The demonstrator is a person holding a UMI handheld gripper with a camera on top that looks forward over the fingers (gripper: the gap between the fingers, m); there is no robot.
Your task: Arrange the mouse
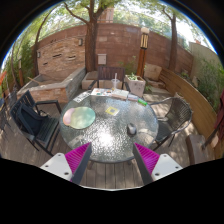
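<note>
A round glass table (105, 140) stands on a wooden deck just ahead of my fingers. On it a round greenish mat (78, 117) lies on the left side. A small dark object, which looks like the mouse (131, 127), lies on the right side, apart from the mat. A small pale thing (112, 110) lies near the table's middle. My gripper (112, 152) is open and empty, with its pink pads wide apart over the table's near edge. The mouse lies beyond the right finger (146, 155).
A black metal chair (35, 120) stands left of the table and another chair (175, 112) right of it. Papers (105, 95) lie at the table's far side. A planter (135, 85), a brick wall (60, 55) and trees stand behind.
</note>
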